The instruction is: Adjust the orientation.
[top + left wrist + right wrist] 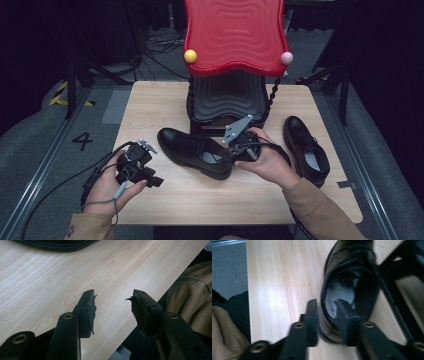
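Black leather shoe (195, 150), glossy, heel rim between right claw (327, 307) jaws.

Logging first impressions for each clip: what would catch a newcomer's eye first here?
The red wavy-topped rack at the table's far edge dominates. Below it, the right gripper straddles the heel rim of a black shoe at mid-table, while a second shoe lies to the right. The left gripper hangs open over bare wood.
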`<state>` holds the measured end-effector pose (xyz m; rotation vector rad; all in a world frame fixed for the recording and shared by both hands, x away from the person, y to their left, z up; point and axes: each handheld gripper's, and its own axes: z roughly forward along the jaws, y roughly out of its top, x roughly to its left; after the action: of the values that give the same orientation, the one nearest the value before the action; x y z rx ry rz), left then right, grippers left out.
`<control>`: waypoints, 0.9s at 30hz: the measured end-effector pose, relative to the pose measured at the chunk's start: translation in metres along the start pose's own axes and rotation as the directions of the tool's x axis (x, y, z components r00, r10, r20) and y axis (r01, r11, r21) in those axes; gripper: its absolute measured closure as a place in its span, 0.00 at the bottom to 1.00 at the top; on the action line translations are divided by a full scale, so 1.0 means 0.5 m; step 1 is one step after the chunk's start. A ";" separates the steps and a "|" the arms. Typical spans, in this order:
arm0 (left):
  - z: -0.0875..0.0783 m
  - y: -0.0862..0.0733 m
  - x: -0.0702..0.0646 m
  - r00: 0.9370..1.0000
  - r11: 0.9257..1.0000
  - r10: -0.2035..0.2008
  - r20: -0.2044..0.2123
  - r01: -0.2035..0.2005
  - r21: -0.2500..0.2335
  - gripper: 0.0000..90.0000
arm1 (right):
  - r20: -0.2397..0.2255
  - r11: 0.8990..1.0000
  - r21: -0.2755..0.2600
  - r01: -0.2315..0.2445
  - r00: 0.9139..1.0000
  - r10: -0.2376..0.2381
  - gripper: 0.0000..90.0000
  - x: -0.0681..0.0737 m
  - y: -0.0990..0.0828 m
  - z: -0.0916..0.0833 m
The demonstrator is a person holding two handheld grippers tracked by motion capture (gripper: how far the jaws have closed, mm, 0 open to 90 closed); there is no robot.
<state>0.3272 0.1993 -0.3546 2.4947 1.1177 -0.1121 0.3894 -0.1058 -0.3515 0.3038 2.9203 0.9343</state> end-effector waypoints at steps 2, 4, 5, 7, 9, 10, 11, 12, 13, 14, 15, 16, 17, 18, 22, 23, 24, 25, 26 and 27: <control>-0.001 -0.001 0.000 1.000 1.000 -0.003 0.002 0.003 0.001 0.60 | -0.034 0.999 0.031 0.006 0.999 -0.005 0.72 0.001 0.011 0.023; -0.001 -0.002 0.001 1.000 1.000 -0.002 0.000 0.002 -0.002 0.60 | -0.053 0.998 0.068 0.008 0.999 -0.004 0.68 0.003 0.019 0.047; -0.001 -0.002 0.002 1.000 1.000 -0.004 -0.001 0.004 -0.004 0.59 | -0.062 0.996 0.085 0.011 0.998 -0.006 0.68 0.004 0.022 0.059; 0.000 -0.003 0.003 1.000 1.000 -0.003 0.000 0.003 -0.004 0.59 | -0.068 0.993 0.116 0.014 0.998 -0.006 0.67 0.007 0.027 0.084; 0.001 -0.003 0.003 1.000 1.000 -0.004 0.005 0.004 -0.001 0.59 | -0.056 0.986 0.165 0.024 0.998 -0.015 0.69 0.009 0.030 0.107; 0.001 -0.002 0.003 1.000 1.000 -0.005 0.005 0.005 0.001 0.59 | -0.047 0.983 0.183 0.027 0.999 -0.019 0.71 0.010 0.031 0.118; 0.002 -0.002 0.003 1.000 1.000 -0.005 0.005 0.005 0.002 0.59 | -0.044 0.979 0.200 0.031 0.999 -0.023 0.74 0.010 0.031 0.127; 0.002 -0.002 0.002 1.000 1.000 -0.008 0.004 0.008 0.003 0.59 | -0.039 0.975 0.218 0.032 0.999 -0.024 0.78 0.010 0.032 0.135; 0.003 -0.001 0.003 1.000 1.000 -0.003 0.003 0.003 0.002 0.59 | -0.018 0.972 0.230 0.045 0.999 -0.042 0.90 0.011 0.032 0.141; 0.003 -0.001 0.003 1.000 1.000 -0.003 0.005 0.003 0.004 0.59 | -0.003 0.971 0.233 0.049 0.999 -0.050 0.92 0.010 0.033 0.141; 0.004 -0.002 0.002 1.000 1.000 -0.012 0.010 0.012 0.005 0.59 | -0.017 0.974 0.223 0.049 0.999 -0.047 0.93 0.007 0.034 0.141; 0.004 -0.001 0.003 1.000 1.000 -0.008 0.010 0.008 0.007 0.59 | -0.026 0.974 0.221 0.053 0.998 -0.049 0.93 0.006 0.035 0.142; 0.004 -0.001 0.003 1.000 1.000 -0.008 0.010 0.008 0.007 0.59 | -0.026 0.974 0.221 0.053 0.998 -0.049 0.93 0.006 0.035 0.142; 0.004 -0.001 0.004 1.000 1.000 -0.008 0.010 0.008 0.008 0.59 | -0.027 0.975 0.214 0.061 0.998 -0.056 0.94 0.009 0.033 0.140; 0.004 0.001 0.006 1.000 1.000 -0.010 0.012 0.010 0.002 0.60 | -0.042 0.981 0.181 0.063 0.998 -0.056 0.94 0.018 0.027 0.123; 0.005 0.002 0.006 1.000 1.000 -0.013 0.015 0.013 0.001 0.60 | -0.033 0.982 0.176 0.063 0.998 -0.058 0.95 0.023 0.024 0.114; 0.005 0.004 0.007 1.000 1.000 -0.007 0.015 0.007 0.003 0.60 | -0.031 0.984 0.165 0.061 0.998 -0.057 0.95 0.030 0.020 0.102; 0.006 0.005 0.007 1.000 1.000 -0.007 0.015 0.007 0.005 0.60 | -0.037 0.986 0.156 0.054 0.998 -0.049 0.95 0.036 0.016 0.093; 0.007 0.008 0.008 1.000 1.000 -0.007 0.016 0.007 0.004 0.60 | -0.044 0.987 0.152 0.048 0.998 -0.042 0.95 0.040 0.012 0.085; 0.008 0.010 0.008 1.000 1.000 0.000 0.016 0.000 0.007 0.60 | -0.050 0.988 0.143 0.048 0.998 -0.041 0.95 0.047 0.008 0.076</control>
<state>0.3341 0.1976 -0.3574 2.4957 1.1127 -0.1367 0.3715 -0.0761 -0.3801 0.2256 3.0302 0.7349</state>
